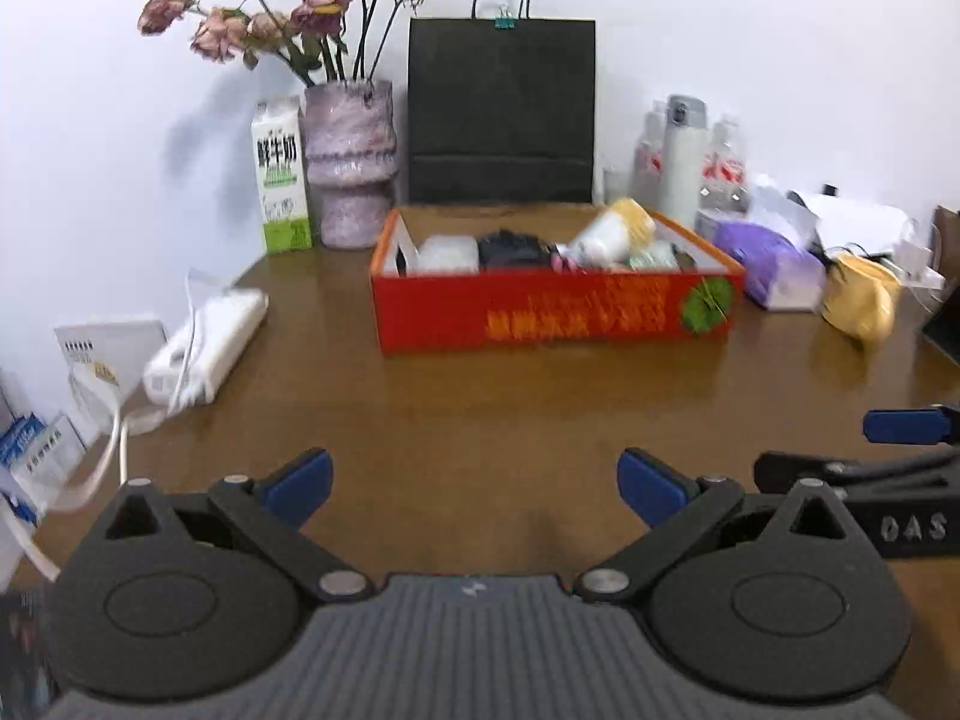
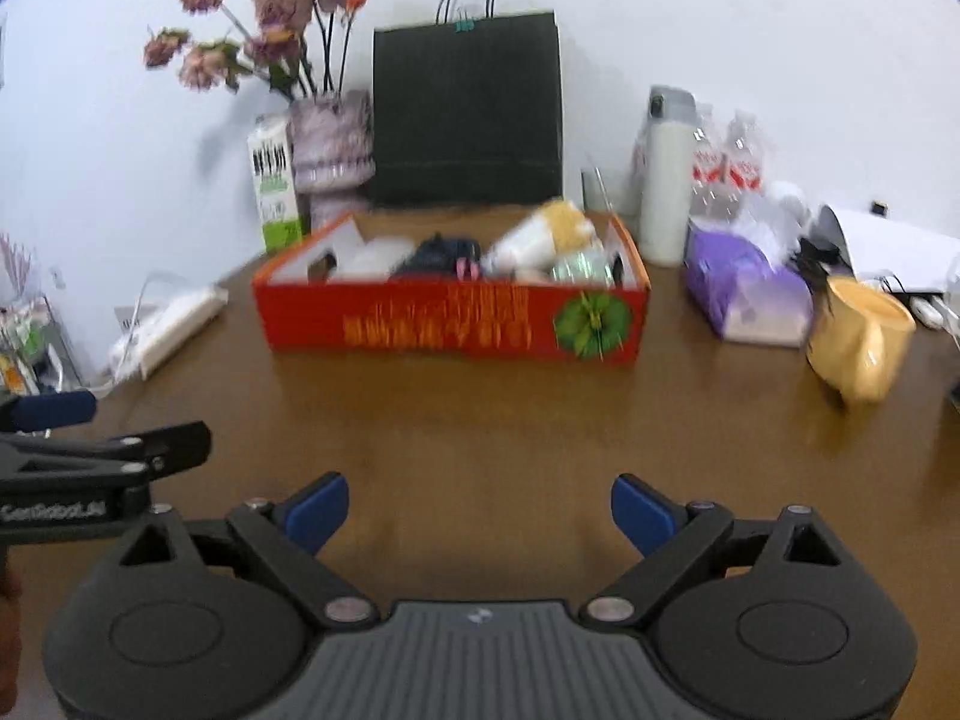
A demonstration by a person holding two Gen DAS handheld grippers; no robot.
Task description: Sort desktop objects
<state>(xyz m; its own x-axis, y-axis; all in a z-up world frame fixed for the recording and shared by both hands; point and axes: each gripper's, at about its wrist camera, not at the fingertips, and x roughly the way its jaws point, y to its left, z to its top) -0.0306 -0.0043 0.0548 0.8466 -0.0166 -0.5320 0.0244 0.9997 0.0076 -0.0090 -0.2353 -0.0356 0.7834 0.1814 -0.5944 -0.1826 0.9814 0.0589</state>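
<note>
Blue-padded fingers (image 1: pixel 300 483) of the left gripper (image 1: pixel 474 489) spread wide and released, nothing between them, just bare brown table (image 1: pixel 480 420) glossy under the light. Same story on the right gripper (image 2: pixel 480 513): fingers (image 2: pixel 318 510) parted, empty, hovering over the wood.

Straight ahead sits the red box (image 1: pixel 552 312), a shallow cardboard tray with an orange rim, its long axis running left to right across the table, printed long side facing us with gold lettering and a green leaf emblem. It's already loaded: a white bottle with a yellow cap (image 1: pixel 612 231) lies tilted on top, cap end raised toward the back right, beside a dark bundle (image 1: pixel 510 246) and a clear plastic case (image 1: pixel 447 252).

Behind the box stands a black paper bag (image 1: pixel 501 114), upright against the white wall. Left of the box, a ridged pinkish vase (image 1: pixel 351 162) of dried roses and a green-and-white milk carton (image 1: pixel 279 177); further left, a white power strip (image 1: pixel 207 345). Right of the box, a purple tissue pack (image 1: pixel 774 264), a yellow mug (image 1: pixel 858 300) and a white flask (image 1: pixel 681 159).
</note>
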